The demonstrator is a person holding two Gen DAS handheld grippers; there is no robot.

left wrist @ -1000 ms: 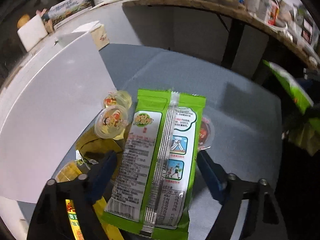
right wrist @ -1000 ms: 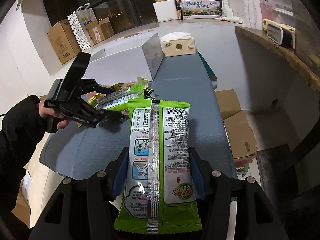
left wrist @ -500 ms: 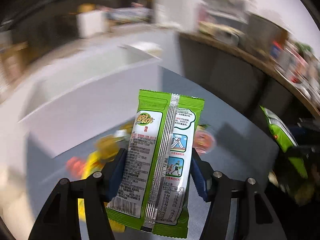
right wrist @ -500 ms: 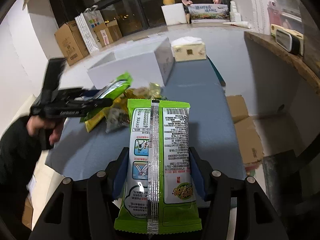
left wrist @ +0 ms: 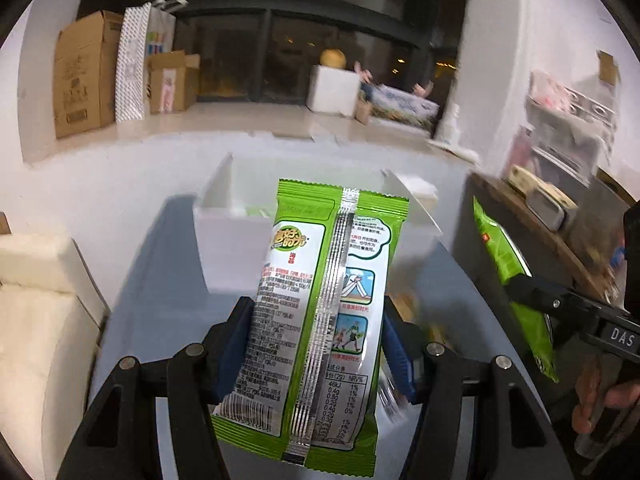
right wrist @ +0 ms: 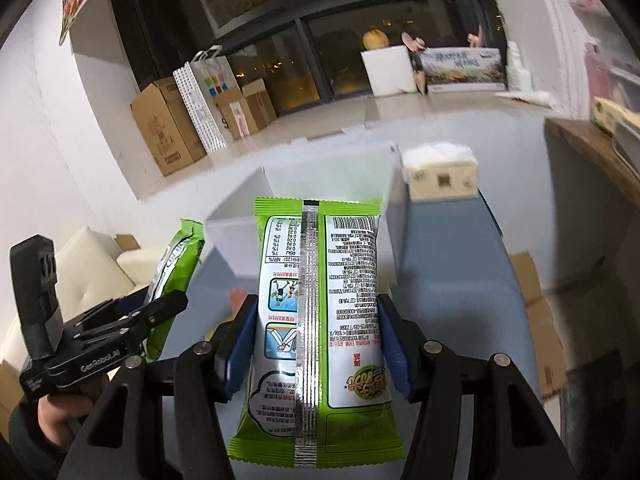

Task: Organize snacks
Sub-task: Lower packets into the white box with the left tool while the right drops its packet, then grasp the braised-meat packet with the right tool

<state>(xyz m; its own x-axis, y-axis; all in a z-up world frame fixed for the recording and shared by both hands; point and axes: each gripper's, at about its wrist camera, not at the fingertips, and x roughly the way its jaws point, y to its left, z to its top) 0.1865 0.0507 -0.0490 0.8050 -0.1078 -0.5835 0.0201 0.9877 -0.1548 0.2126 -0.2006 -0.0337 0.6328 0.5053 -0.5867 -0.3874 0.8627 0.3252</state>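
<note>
My left gripper [left wrist: 316,312] is shut on a green snack packet [left wrist: 320,280] and holds it in the air, back side up, short of the open white box [left wrist: 224,236]. My right gripper [right wrist: 316,308] is shut on a second green packet [right wrist: 320,280], also lifted and facing the same white box [right wrist: 228,232]. In the right wrist view the left gripper [right wrist: 168,300] shows at lower left with its packet [right wrist: 172,264]. In the left wrist view the right gripper [left wrist: 524,284] and its packet [left wrist: 504,260] are at right. The box's inside is mostly hidden.
The blue-grey table [right wrist: 452,264] carries blurred loose snacks [left wrist: 404,304] beside the box and a tissue box [right wrist: 440,176] behind it. A wooden shelf [left wrist: 532,216] runs along the right, a cream sofa [left wrist: 36,300] on the left. Cardboard boxes [right wrist: 536,320] lie on the floor.
My left gripper closed on the packet that lay on the snack pile, lifted it and swung round toward the white box. My right gripper carried its packet up and closer to the box.
</note>
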